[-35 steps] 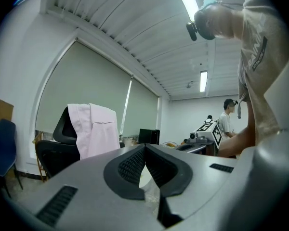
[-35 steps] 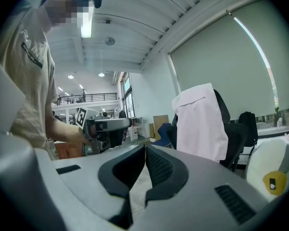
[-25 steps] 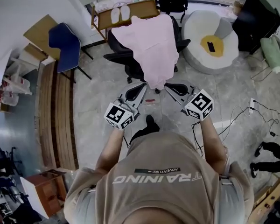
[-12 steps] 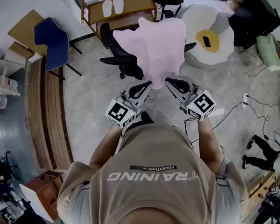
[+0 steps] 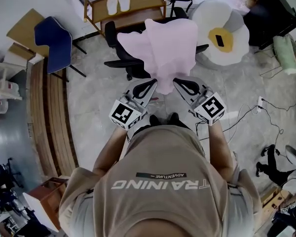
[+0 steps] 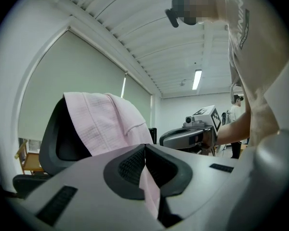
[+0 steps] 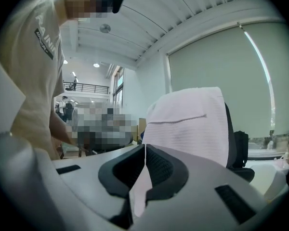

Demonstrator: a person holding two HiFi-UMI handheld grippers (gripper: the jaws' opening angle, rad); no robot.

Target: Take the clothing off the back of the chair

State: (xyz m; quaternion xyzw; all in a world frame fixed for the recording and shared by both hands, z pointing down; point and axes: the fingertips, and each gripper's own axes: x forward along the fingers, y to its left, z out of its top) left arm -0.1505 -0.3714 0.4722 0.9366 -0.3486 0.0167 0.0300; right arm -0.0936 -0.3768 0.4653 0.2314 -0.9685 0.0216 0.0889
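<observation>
Closest to me, my left gripper (image 6: 144,147) is clamped tight on a fold of the pink garment (image 6: 106,121) — a strip of cloth trails down out of the closed pads. My right gripper (image 7: 144,147) pinches another bit of the same lower edge, just beside the first. From these two holds the cloth runs up and away to the chair (image 5: 119,62), where its upper part lies draped over the top of the black backrest, one side spreading off to the left in the head view. I judge it light and wholly limp: a thin, faintly ribbed fabric that will sag, fold and follow wherever I lead it, with nothing in it to break. It doesn't look slippery, yet a thin hem can creep out of a pinch, so I want a good fold of it deep between the pads. Two holds spaced along the edge should keep it from bunching. The likely snag is the top of the backrest — the cloth wraps over it, so I expect it to come free by lifting up and over, not by a flat tug, which might only drag the chair toward me. Beyond the chair stand a wooden table (image 5: 148,6) and a white floor cushion (image 5: 209,14), both well clear of the cloth.
</observation>
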